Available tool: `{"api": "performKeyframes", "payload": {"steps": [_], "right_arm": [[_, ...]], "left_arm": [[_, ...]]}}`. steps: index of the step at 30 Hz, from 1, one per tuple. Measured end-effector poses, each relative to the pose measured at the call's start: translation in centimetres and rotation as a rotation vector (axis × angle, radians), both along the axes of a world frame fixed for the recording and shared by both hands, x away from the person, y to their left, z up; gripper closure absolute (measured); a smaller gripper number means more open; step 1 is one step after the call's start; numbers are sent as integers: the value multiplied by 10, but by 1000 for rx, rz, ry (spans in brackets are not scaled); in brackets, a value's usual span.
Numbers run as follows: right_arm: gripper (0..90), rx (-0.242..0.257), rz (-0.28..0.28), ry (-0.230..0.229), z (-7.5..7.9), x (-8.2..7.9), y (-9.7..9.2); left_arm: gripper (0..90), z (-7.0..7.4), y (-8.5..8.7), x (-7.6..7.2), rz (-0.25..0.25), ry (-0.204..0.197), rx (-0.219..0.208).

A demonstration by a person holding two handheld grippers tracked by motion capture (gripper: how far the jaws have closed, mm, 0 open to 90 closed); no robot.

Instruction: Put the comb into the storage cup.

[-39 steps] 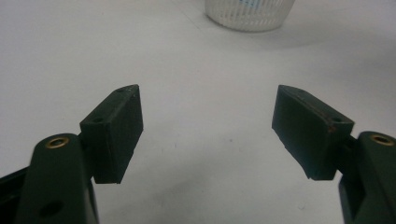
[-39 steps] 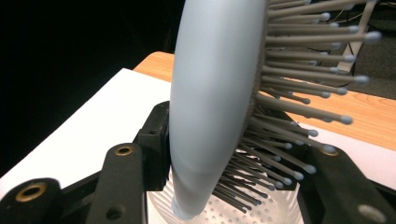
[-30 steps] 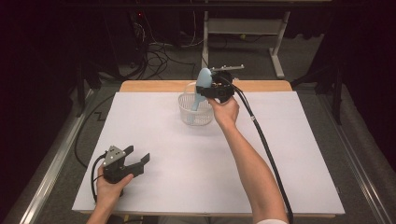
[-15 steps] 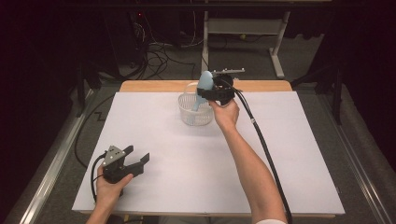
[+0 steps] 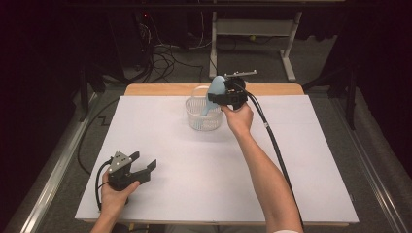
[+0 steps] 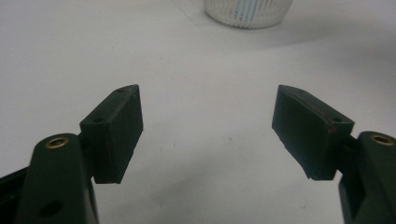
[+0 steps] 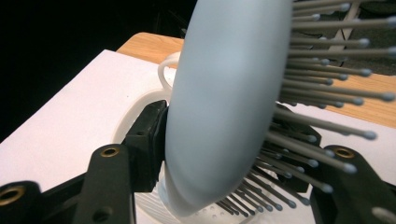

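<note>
No lettering to read anywhere here, not on the pale blue plastic hairbrush (image 5: 214, 93), not on the small white slotted plastic basket (image 5: 198, 121), not on either tool; on to the action. The right gripper (image 5: 219, 98) hangs over the basket at the far middle of the white table sheet (image 5: 311, 160); its jaws have just been opening, and the brush stands between them, head up, handle dipping down into the basket. In the right gripper view the brush back (image 7: 224, 102) lies against the left-hand pad (image 7: 148, 140) while the grey bristles (image 7: 322, 112) splay over the other jaw; whether that jaw presses on them I cannot tell. The left gripper (image 5: 144, 167) sits near the front left corner of the sheet, jaws spread wide with nothing but bare sheet between them; in its own view the basket foot (image 6: 247, 10) peeks in at the top. A strip of wooden tabletop (image 5: 160, 90) shows just beyond the basket; plenty of open sheet to the right and in the middle; the right gripper's black cable (image 5: 272, 141) trails back along the forearm.
</note>
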State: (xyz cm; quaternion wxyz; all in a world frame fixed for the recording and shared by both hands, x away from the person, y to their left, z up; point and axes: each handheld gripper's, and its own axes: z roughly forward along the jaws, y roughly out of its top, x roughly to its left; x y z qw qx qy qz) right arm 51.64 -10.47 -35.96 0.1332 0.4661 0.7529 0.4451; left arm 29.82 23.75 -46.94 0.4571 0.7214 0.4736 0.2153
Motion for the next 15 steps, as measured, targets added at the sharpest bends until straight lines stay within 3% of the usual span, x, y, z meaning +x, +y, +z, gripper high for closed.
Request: {"api": "performKeyframes", "payload": {"steps": [15], "right_arm": [[380, -1, -22, 41, -7, 1, -16]], "left_arm": [[257, 0, -1, -1, -3, 2, 14]]}}
